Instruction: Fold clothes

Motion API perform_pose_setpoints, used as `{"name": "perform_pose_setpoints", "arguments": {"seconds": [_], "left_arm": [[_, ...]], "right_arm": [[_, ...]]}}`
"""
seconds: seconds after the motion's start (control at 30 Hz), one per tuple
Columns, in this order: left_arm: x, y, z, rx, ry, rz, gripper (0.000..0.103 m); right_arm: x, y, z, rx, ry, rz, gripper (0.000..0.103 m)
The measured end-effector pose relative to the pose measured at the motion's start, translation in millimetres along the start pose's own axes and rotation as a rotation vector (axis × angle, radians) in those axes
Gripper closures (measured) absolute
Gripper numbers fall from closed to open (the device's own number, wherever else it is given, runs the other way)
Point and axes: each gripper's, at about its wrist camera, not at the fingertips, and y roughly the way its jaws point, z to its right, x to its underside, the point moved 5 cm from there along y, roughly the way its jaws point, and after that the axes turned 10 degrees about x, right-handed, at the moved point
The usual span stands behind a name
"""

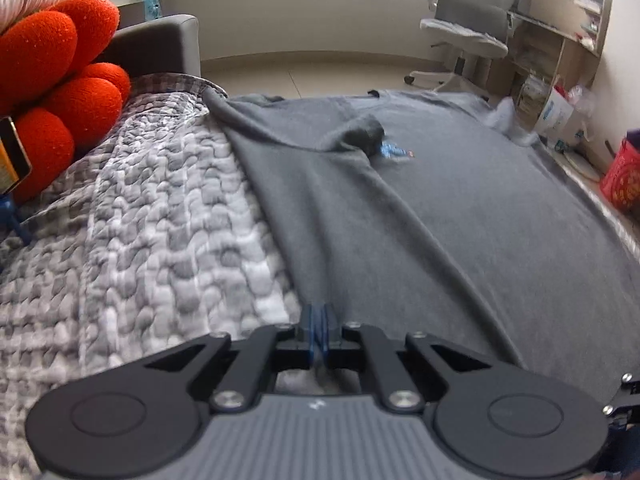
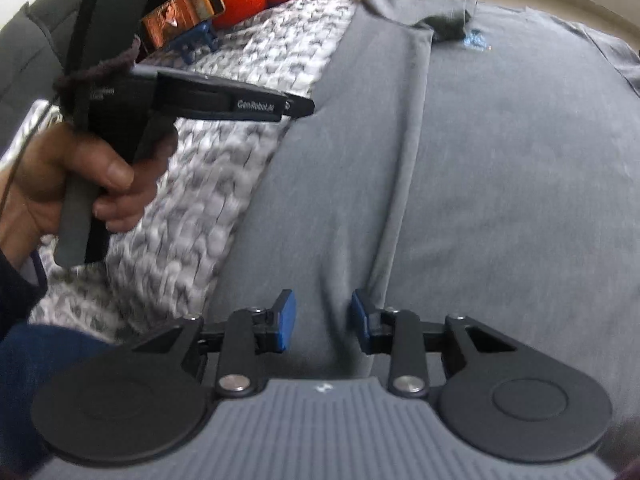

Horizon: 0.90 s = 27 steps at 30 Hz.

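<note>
A grey T-shirt [image 1: 460, 220] lies flat on the bed, its left side folded over onto its body. The sleeve [image 1: 360, 132] is turned in next to a small blue print [image 1: 394, 150]. My left gripper [image 1: 318, 328] is shut, and its blue pads meet at the shirt's left folded edge. I cannot tell whether cloth is pinched there. In the right wrist view the left gripper [image 2: 308, 106] reaches that same edge, held by a hand [image 2: 80, 184]. My right gripper [image 2: 324, 320] is open over the shirt [image 2: 500, 180]. A low ridge of cloth runs between its pads, which stand apart from it.
A grey-and-white quilt [image 1: 160, 220] covers the bed left of the shirt. Red plush cushions [image 1: 60, 80] and a shiny box [image 2: 184, 12] sit at the head end. Past the bed stand an office chair [image 1: 468, 20], shelves [image 1: 560, 40] and a red basket [image 1: 620, 176].
</note>
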Motion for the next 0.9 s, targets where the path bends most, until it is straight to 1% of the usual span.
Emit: {"name": "perform_pose_setpoints", "arguments": {"seconds": [0.17,0.4,0.57,0.7,0.77,0.83,0.9], "left_arm": [[12,-13,8,-0.002,0.015,-0.023,0.1],[22,-24,22,0.025,0.034,-0.041,0.1],[23,-32,33,0.062,0.048,-0.037,0.099],[30,-28,42,0.087,0.072,-0.068,0.098],[34,-25,45,0.088,0.081,-0.077,0.097],[35,-26,46,0.087,0.083,-0.075,0.097],[35,-28,47,0.095,0.073,-0.082,0.095]], "right_arm": [[23,-12,-4,0.006,0.019,0.003,0.071],[38,-16,-6,-0.002,0.041,-0.019,0.075],[44,-17,-5,-0.016,0.051,-0.035,0.076],[50,-12,-7,-0.014,0.034,-0.063,0.079],[51,-10,-5,-0.016,0.041,-0.073,0.08],[51,-10,-2,-0.021,0.052,-0.076,0.081],[49,-14,-2,-0.037,0.054,-0.06,0.08]]}}
